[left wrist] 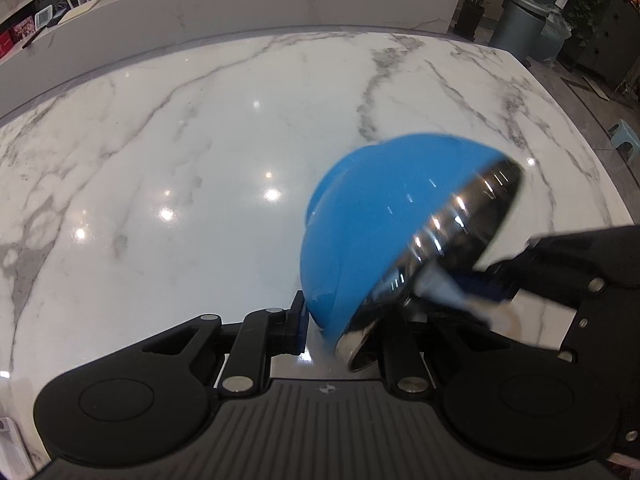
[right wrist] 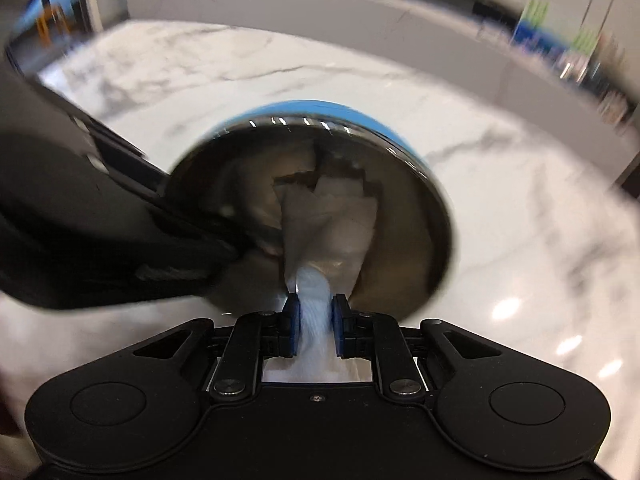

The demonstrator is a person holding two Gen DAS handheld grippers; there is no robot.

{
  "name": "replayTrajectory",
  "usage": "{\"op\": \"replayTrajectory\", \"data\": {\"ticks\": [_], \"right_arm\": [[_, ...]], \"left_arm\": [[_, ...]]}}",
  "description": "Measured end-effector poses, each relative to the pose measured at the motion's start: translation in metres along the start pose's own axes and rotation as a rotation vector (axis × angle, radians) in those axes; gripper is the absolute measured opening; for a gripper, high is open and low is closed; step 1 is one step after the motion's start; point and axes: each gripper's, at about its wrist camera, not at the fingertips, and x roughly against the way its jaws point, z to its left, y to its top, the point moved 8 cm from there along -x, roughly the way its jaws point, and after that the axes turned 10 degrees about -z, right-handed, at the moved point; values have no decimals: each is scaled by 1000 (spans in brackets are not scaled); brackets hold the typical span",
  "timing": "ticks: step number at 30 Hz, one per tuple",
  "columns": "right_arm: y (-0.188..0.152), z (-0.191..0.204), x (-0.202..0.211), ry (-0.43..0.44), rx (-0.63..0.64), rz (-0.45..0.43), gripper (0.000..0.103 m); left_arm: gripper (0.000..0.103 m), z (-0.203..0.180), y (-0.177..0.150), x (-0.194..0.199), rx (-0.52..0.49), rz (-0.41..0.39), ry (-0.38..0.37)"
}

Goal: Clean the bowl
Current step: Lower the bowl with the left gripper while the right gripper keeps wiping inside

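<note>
Left hand-held gripper [left wrist: 344, 320] clamps the blue steel-lined bowl's [left wrist: 372, 216] rim; right hand-held gripper [right wrist: 314, 322], clamped on white tissue [right wrist: 332, 216], should wipe firmly around inside.

Blue bowl [left wrist: 372, 216] — perhaps white cloth [right wrist: 316, 284] — grey-veined marble table [left wrist: 200, 140].

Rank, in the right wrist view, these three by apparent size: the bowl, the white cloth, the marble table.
1. Marble table, largest.
2. Bowl.
3. White cloth, smallest; partly hidden between the right gripper's fingers.
</note>
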Motion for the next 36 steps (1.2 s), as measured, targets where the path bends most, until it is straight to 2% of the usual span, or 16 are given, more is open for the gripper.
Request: {"op": "replayTrajectory", "data": {"ticks": [1,7,12,14,18,19,20,22,29,36], "right_arm": [[1,0,1,-20,22,-7,14],[5,-5,1,-6,8,-13,14],[12,-4,7,-15,16,-37,14],[11,-3,3,-13,6,-33,14],[10,-6,3,-12,-12,-33,14],[10,-7,4,-11,-16,-33,14],[10,-7,4,-9,-20,-32,14],[10,-6,5,-7,-25,-32,14],[20,-17,5,-16,-35,-62,14],[40,-32,2,-9,-72,-81,14]], "left_arm": [[15,1,0,0,3,-1,-1],[16,1,1,1,-8,-22,9],[22,-2,15,13,-101,-145,92],[29,-4,21,21,-116,-209,98],[31,-4,29,27,-90,-262,68],[29,-3,30,26,-74,-259,56],[21,-1,30,25,-50,-252,38],[18,3,31,22,7,-222,8],[13,12,37,15,40,-182,30],[12,20,38,2,68,-97,32]]}}
